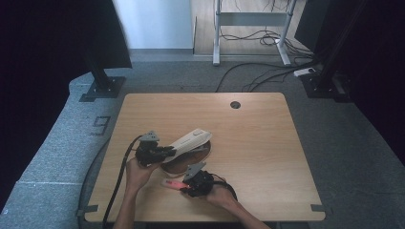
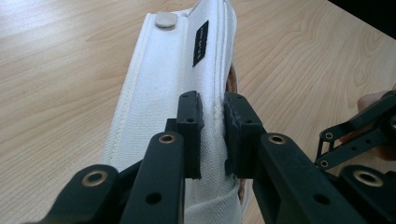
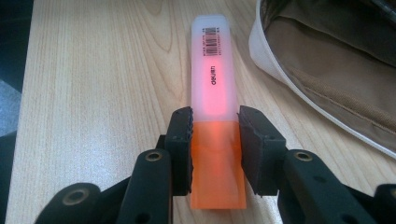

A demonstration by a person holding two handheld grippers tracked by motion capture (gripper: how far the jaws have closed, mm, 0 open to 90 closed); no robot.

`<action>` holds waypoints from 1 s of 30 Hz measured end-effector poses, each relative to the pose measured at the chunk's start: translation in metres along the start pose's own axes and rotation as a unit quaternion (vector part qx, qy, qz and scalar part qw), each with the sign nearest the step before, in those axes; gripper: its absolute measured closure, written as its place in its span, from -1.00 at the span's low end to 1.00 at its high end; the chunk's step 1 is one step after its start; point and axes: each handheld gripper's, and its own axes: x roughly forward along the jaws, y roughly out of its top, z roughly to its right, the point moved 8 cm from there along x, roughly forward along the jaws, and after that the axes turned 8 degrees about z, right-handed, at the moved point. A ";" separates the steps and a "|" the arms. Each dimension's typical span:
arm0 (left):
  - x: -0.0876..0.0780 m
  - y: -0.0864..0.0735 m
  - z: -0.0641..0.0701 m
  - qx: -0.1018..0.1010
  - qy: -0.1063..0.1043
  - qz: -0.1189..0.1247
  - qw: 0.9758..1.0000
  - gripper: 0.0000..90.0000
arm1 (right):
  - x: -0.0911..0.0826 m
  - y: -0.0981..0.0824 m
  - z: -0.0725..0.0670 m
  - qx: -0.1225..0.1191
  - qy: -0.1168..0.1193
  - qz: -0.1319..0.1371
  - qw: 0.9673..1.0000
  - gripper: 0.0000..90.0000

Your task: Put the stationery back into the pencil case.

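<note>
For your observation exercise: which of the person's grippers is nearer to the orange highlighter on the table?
The right. The right gripper has its jaws on either side of the orange highlighter, closing on it. The left gripper is farther up the table, clamped on the white pouch.

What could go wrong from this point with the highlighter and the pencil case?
The right gripper pinches the orange highlighter near its rear end, so the long capped end could swing or slip. The left gripper holds the white pencil case by a thin flap edge; the fabric might slip free, closing the opening.
</note>
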 end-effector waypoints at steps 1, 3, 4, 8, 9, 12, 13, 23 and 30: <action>0.000 0.000 0.000 0.000 0.000 0.000 1.000 0.72 | 0.000 0.000 0.000 -0.001 0.001 -0.001 1.000 0.45; 0.000 0.000 0.000 0.000 0.000 0.000 1.000 0.72 | -0.001 0.000 -0.001 -0.001 0.004 0.001 1.000 0.45; 0.000 0.000 0.000 0.001 0.000 0.000 1.000 0.72 | -0.001 0.000 -0.001 0.001 0.005 0.001 1.000 0.46; 0.000 0.000 0.000 0.001 0.000 0.000 1.000 0.72 | -0.006 0.002 -0.002 0.003 0.010 0.008 1.000 0.46; 0.000 0.000 0.000 0.001 0.001 0.000 1.000 0.72 | -0.008 0.002 -0.003 0.004 0.009 0.008 1.000 0.46; 0.000 0.000 0.000 0.001 0.001 0.000 1.000 0.72 | -0.012 0.003 -0.003 0.006 0.013 0.014 1.000 0.46; 0.000 0.000 0.000 0.001 0.001 0.000 1.000 0.72 | -0.014 0.004 -0.004 0.004 0.012 0.015 1.000 0.46; 0.000 0.000 0.000 0.001 0.002 0.000 1.000 0.73 | -0.033 0.008 0.001 0.008 0.003 0.029 1.000 0.46; 0.000 0.000 0.000 0.000 0.001 0.001 1.000 0.73 | -0.046 0.006 0.020 0.018 -0.022 0.030 0.999 0.46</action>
